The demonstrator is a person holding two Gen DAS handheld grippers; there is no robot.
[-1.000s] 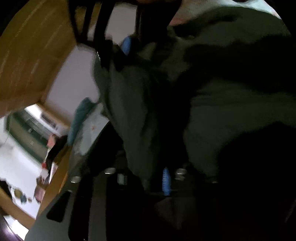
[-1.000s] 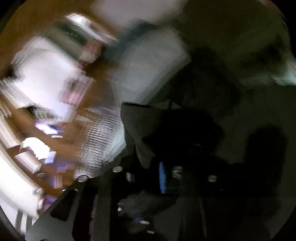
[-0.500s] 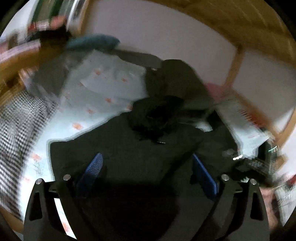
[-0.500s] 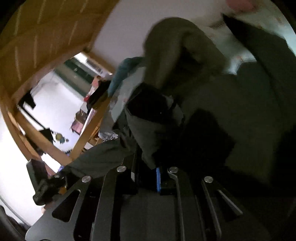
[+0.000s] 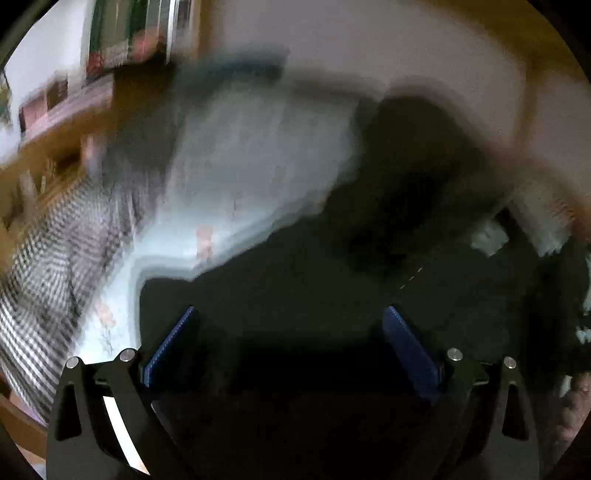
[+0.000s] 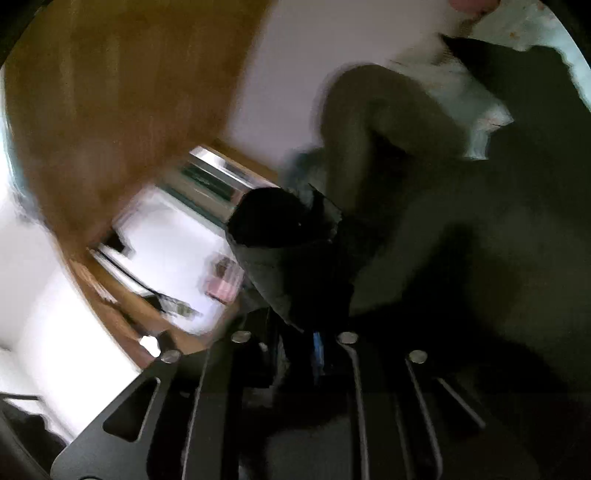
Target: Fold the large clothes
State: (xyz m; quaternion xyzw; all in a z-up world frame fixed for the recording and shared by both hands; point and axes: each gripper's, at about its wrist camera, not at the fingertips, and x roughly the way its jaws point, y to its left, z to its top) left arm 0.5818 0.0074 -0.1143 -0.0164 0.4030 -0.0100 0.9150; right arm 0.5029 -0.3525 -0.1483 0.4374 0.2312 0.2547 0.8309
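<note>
Left wrist view: the left claw (image 5: 288, 343) stands wide open with nothing between its blue pads (image 5: 168, 345), hovering over the dark garment (image 5: 332, 295). The garment is spread on the bed (image 5: 236, 177), whose sheet is pale with small orange marks, and it lies straight ahead of and under the claw, reaching up and to the right toward a heaped dark part — possibly a hood or collar, though blur hides the detail. A straight edge of the garment runs just beside the left pad, with bare sheet and a checked cloth (image 5: 48, 266) further to the left. That near edge is the closest cloth for this claw to take.

Right wrist view: the right claw (image 6: 295, 343) is closed on a bunched fold of the same dark garment (image 6: 288, 251), which stands up from the fingers and trails off to the right, down toward the bed (image 6: 539, 22). A sleeve-like length (image 6: 373, 110) arches above it. The held cloth runs from the claw to the upper right — so any fold, in my judgement, follows that line, with the right claw leading and the free left claw nearest the flat body.
</note>
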